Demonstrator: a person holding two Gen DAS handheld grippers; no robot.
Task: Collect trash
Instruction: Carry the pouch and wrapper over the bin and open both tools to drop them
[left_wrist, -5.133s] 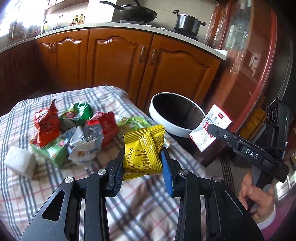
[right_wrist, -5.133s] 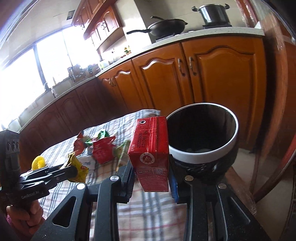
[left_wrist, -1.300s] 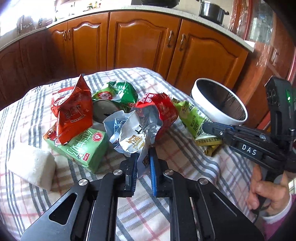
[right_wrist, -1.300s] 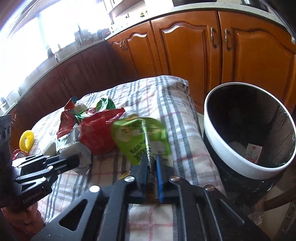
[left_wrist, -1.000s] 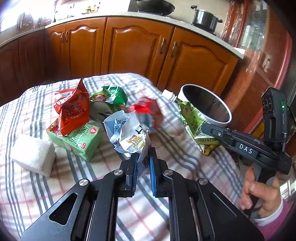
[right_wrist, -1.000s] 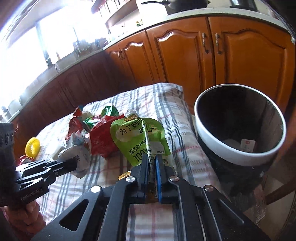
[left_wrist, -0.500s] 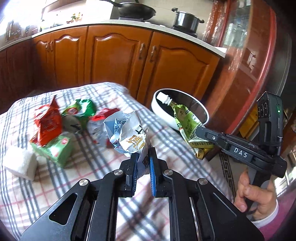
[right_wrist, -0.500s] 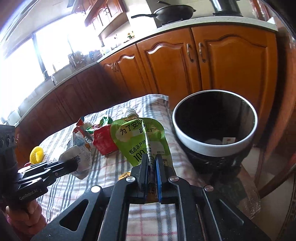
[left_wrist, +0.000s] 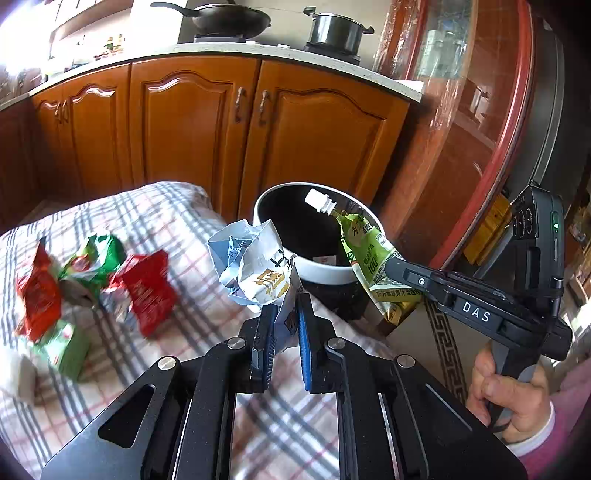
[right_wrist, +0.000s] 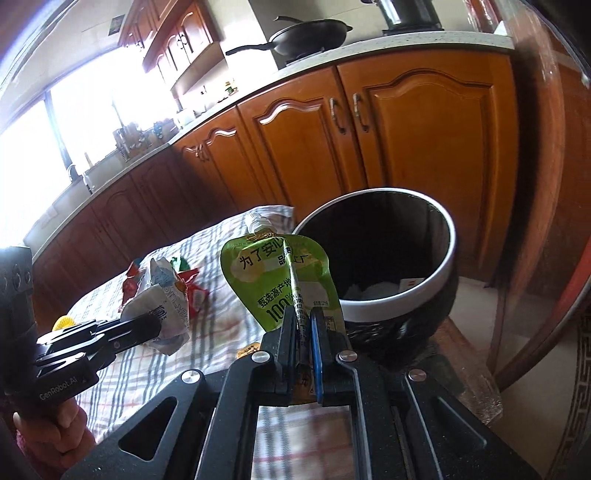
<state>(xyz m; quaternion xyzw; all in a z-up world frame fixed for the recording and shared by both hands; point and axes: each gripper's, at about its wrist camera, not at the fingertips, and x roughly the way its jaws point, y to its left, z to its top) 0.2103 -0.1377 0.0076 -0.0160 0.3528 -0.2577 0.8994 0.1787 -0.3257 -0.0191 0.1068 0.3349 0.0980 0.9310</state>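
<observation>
My left gripper (left_wrist: 283, 312) is shut on a crumpled white-and-blue wrapper (left_wrist: 255, 266), held above the checked tablecloth (left_wrist: 184, 221) just short of the bin. My right gripper (right_wrist: 303, 319) is shut on a green spouted juice pouch (right_wrist: 284, 280), held upright beside the bin's near rim. The black trash bin (right_wrist: 391, 258) with a white rim stands past the table's end, with white and red paper inside. In the left wrist view the pouch (left_wrist: 365, 251) hangs over the bin's (left_wrist: 325, 271) right rim. In the right wrist view the wrapper (right_wrist: 162, 299) sits lower left.
Red and green snack packets (left_wrist: 144, 284) and a green carton (left_wrist: 64, 349) lie on the cloth at left. Wooden kitchen cabinets (left_wrist: 207, 122) stand behind the bin. A red-framed glass cabinet (left_wrist: 476, 129) is at right. A yellow round object (right_wrist: 62, 322) lies by the left hand.
Both grippers lifted their items off the table and carried them toward the bin. The bin is now closer in both views and the trash pile has fallen behind at left.
</observation>
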